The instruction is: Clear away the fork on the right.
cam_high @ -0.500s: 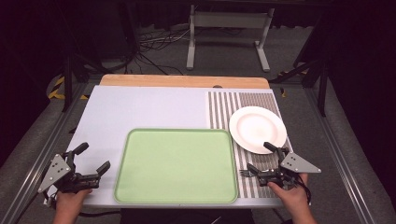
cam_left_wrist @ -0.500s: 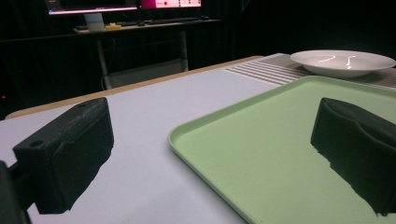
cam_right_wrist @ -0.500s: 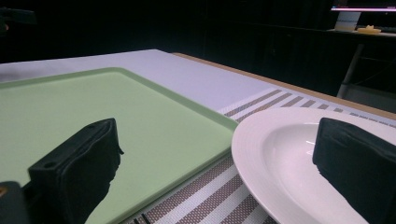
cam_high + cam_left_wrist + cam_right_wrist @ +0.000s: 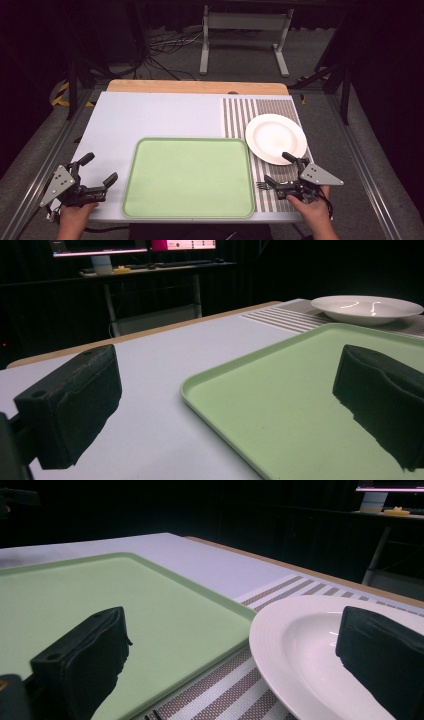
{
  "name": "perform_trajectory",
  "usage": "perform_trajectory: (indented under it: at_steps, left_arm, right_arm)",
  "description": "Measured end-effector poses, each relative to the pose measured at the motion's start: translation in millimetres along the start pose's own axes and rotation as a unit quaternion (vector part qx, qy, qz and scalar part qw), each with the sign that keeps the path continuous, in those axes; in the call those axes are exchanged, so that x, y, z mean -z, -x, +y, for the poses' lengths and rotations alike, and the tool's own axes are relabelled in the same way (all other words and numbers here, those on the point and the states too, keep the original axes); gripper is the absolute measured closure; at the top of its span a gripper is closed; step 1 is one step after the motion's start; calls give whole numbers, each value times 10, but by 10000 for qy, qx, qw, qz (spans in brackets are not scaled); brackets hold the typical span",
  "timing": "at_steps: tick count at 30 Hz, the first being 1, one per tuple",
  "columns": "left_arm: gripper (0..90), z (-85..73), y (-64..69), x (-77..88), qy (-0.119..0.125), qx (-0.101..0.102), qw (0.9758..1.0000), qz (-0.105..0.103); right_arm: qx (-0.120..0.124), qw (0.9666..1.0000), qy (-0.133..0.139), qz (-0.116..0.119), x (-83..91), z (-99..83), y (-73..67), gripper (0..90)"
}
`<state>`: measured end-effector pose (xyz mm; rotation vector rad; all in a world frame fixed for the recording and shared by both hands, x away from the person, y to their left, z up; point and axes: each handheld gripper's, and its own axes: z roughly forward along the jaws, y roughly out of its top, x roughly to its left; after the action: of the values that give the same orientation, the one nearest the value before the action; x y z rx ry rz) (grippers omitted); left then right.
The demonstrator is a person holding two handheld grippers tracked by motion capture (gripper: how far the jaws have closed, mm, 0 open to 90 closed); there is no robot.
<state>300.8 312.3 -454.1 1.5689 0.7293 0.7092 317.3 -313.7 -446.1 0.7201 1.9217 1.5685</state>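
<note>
A light green tray [image 4: 189, 177] lies empty at the front middle of the table. To its right, a white plate [image 4: 276, 138] rests on a striped placemat [image 4: 260, 111]. My left gripper [image 4: 98, 169] sits open at the front left, just off the tray's left edge, with nothing between its fingers. The left gripper view shows the left gripper [image 4: 225, 410] straddling the tray [image 4: 300, 390] rim. My right gripper [image 4: 278, 170] is open at the plate's near edge. A fork [image 4: 262, 186] lies on the placemat by its lower jaw. The right gripper [image 4: 235, 655] spans the plate [image 4: 310, 650] rim and the tray [image 4: 75, 600].
The white tabletop [image 4: 150, 115] stretches behind the tray, with a wooden strip [image 4: 197, 86] along the far edge. Metal rails [image 4: 372, 170] run down both sides of the table. A stand and cables lie on the floor beyond.
</note>
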Motion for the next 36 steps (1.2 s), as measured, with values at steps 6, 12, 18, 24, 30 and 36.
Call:
perform_trajectory:
  at_steps: [6, 12, 18, 24, 30, 36]
  left_arm:
    - [0, 2, 3, 4, -4, 3, 10000, 9]
    - [0, 2, 3, 7, -13, 9, 10000, 18]
    - [0, 0, 0, 8, -17, 1, 10000, 27]
    - [0, -1, 3, 3, -18, 1, 10000, 28]
    - [0, -3, 4, 4, -31, 15, 10000, 37]
    - [0, -4, 3, 2, -40, 9, 10000, 35]
  right_arm:
    - [-16, 10000, -72, 34, -35, 45, 31, 9]
    - [-120, 9996, -222, 136, -66, 172, 96, 10]
    - [-14, 9976, -612, 337, -72, 276, 123, 17]
    - [382, 9885, -1323, 621, -75, 388, 154, 52]
    - [701, 9780, -1801, 787, -67, 521, 202, 78]
    - [986, 9611, -2389, 972, -56, 654, 243, 79]
